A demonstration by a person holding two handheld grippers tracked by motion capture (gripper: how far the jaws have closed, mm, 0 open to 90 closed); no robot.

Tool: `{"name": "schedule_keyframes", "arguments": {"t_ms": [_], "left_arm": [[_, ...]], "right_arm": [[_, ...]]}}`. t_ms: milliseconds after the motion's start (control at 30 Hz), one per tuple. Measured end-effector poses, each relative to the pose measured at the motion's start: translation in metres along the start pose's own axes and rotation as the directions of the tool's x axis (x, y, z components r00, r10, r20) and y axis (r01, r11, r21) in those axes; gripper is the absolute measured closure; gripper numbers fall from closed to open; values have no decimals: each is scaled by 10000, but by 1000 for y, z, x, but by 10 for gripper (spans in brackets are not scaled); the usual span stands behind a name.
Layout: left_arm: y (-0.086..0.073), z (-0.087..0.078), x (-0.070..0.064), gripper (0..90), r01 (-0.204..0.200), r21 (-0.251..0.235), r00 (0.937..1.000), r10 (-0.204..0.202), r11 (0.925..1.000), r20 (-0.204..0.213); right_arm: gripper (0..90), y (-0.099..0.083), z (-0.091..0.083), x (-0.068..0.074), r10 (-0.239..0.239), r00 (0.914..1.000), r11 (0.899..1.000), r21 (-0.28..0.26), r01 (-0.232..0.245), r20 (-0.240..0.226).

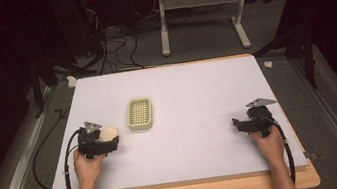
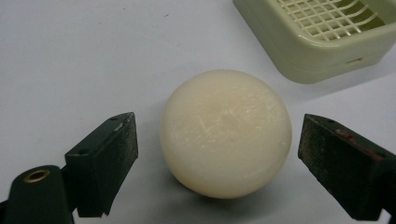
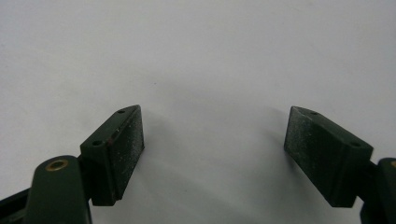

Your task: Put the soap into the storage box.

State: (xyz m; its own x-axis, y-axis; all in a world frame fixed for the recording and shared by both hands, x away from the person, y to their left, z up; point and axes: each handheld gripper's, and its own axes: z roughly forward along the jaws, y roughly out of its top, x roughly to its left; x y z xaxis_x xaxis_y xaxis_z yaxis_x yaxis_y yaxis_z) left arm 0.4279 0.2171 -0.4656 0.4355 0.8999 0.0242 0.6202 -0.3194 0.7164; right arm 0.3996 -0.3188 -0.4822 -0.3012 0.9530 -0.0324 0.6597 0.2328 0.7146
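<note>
We find the soap (image 2: 226, 133) on the table, centred between the spread jaws of the left gripper (image 2: 217, 158), untouched, beside the dish (image 2: 299, 51). The right gripper (image 3: 212, 154), released, rests well apart.

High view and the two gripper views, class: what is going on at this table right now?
A person sits at a white table with a two-jaw gripper in each hand. The left gripper is open, its jaws on either side of a round cream soap bar lying on the table, with a gap on each side, so it is not yet gripped. A pale green slatted soap dish sits just beyond the bar. The right gripper is open over bare table, far to the right.
</note>
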Motion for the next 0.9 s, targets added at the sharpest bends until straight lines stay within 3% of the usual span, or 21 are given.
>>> {"name": "schedule_keyframes", "arguments": {"t_ms": [467, 733, 900], "left_arm": [[1, 16, 1, 155, 235, 175, 9997, -235, 9996, 15], [0, 22, -1, 179, 178, 405, 9998, -178, 9990, -7], [0, 22, -2, 230, 91, 310, 9999, -88, 9995, -83]], "right_arm": [[205, 0, 0, 0, -13, 10000, 10000, -7, 13, 3], [205, 0, 0, 0, -17, 10000, 10000, -9, 17, 8], [205, 0, 0, 0, -23, 10000, 10000, -9, 23, -1]]}}
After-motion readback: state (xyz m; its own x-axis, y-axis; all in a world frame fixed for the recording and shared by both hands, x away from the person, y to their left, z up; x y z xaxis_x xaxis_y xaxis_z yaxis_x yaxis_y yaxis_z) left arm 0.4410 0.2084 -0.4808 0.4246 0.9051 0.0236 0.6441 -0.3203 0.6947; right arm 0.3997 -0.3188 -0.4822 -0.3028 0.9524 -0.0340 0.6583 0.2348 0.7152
